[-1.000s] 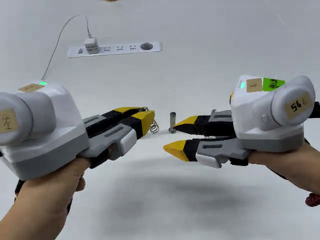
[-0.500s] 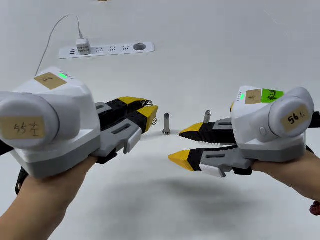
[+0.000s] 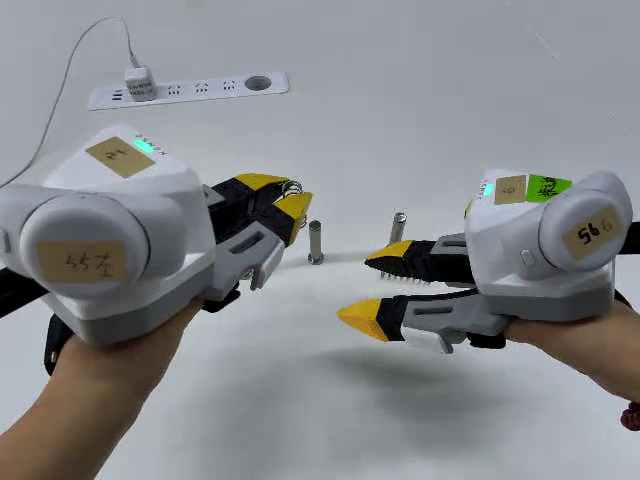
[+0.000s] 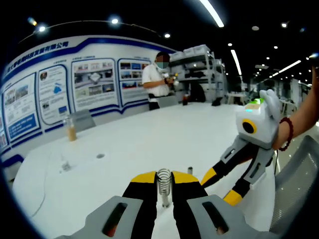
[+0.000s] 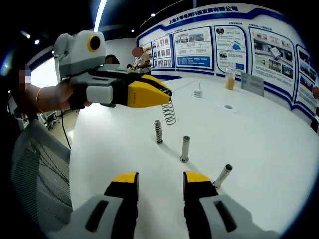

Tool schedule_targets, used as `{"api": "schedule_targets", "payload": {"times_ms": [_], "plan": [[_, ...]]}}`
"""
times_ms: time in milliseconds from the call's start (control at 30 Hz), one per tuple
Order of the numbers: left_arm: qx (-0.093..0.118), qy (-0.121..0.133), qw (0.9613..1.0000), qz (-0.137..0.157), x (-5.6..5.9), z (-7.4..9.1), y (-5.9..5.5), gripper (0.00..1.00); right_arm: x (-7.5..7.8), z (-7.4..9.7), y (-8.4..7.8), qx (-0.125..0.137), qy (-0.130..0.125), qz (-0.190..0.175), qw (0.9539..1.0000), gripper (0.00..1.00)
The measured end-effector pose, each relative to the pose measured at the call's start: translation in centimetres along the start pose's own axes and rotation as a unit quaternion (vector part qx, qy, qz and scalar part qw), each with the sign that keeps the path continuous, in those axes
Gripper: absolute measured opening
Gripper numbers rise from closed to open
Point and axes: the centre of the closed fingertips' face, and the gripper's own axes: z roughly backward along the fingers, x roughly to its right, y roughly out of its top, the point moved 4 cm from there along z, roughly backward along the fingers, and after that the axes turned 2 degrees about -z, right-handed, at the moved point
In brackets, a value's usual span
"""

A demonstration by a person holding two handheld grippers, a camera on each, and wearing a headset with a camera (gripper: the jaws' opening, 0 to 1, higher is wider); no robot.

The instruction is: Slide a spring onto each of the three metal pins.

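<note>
- Our left gripper (image 3: pixel 284 201) pinches a spring (image 4: pixel 164 181) by its top, so the coil hangs free for threading.
- The nearest pin (image 3: pixel 316 241) stands at the spring's 5 o'clock.
- Our right gripper (image 3: pixel 360 287) gapes empty, ready to steady.

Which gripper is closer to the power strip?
Left. The left gripper is in front of the power strip; the right gripper is off to its right, farther away.
</note>
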Motion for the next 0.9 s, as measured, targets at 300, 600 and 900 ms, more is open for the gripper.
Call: {"api": "schedule_targets", "payload": {"times_ms": [300, 600, 900], "plan": [[-0.004, 0.003, 1.0, 0.002, -0.2, -1.3, -0.8, 0.09, 0.9, 0.3, -0.6, 0.0, -0.015, -0.01, 0.9998, 0.38], [-0.01, 0.003, 0.9998, 0.015, -0.5, -2.5, -1.6, 0.1, 1.6, 0.4, -0.9, 0.0, -0.026, -0.018, 0.9995, 0.39], [-0.016, -0.001, 0.9996, 0.023, -0.4, -3.1, -2.3, 0.1, 2.0, 0.6, -1.4, -0.001, -0.032, -0.023, 0.9992, 0.39]]}}
